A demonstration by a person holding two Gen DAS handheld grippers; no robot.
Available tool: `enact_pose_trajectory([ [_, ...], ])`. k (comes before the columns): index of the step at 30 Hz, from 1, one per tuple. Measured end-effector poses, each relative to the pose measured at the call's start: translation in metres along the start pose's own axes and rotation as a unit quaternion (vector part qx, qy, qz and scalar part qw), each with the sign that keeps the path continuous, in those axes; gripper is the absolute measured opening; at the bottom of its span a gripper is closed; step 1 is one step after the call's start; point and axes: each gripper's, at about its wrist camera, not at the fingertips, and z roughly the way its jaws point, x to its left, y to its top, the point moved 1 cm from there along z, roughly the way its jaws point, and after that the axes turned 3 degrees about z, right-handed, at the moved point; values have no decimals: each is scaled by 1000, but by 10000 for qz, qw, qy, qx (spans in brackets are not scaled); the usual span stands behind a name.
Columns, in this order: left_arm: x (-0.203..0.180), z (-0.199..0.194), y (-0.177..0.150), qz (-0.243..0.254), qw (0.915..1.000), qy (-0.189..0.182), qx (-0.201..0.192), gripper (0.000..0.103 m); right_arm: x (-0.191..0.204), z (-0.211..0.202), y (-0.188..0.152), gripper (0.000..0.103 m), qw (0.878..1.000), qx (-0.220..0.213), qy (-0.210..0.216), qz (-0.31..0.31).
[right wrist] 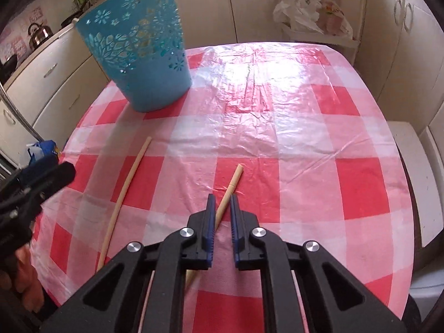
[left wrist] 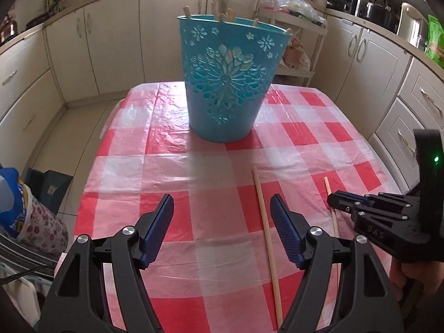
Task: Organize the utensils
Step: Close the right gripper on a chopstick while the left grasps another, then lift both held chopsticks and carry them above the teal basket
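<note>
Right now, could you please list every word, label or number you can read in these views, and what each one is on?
"DAS": raised letters on the black body of the right gripper, seen in the left wrist view; the reading is fairly but not fully sure.
Green bag on the counter: its print is too blurred to read.
Blue patterned bag on the floor: nothing legible.
Nothing else bears readable text.

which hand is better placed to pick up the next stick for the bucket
Right. The right gripper already straddles the shorter stick, its jaws nearly closed around it. The left gripper is wide open over bare tablecloth, with the longer stick beside it.
</note>
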Motion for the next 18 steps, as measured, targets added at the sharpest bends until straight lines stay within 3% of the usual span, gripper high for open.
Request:
enact_pose_trajectory([
  [1,-5,4,0,65,10000,-11,52,68,-4,-2,-1,14,9999,33,20,117],
  [3,-15,14,0,203,9997,21,146,68,-7,-6,-7,30,9994,37,102,321],
  [4,-21,20,0,280,9994,99,204,68,-4,-8,-9,31,9996,14,48,273],
  [7,-30,35,1,425,9980,289,369,68,12,-6,-14,31,9992,-96,-346,-163],
  [8,-33,40,1,463,9975,352,413,68,16,-5,-14,26,9984,-115,-465,-299],
  [9,-35,46,2,512,9967,412,477,68,18,-4,-15,13,9974,-139,-563,-423],
  [10,-36,51,2,563,9960,432,541,67,20,-3,-16,12,9968,-158,-586,-511],
  [12,-40,59,1,672,9955,324,576,39,18,-2,-15,7,9978,-120,-447,-471],
  [13,-42,60,2,748,9955,225,540,29,16,-2,-15,6,9984,-105,-367,-412],
  [14,-45,60,3,829,9948,116,580,6,12,-3,-15,6,9991,-96,-273,-313],
  [18,-40,49,5,697,9958,-316,508,5,-9,-16,-12,6,9973,-145,508,516],
])
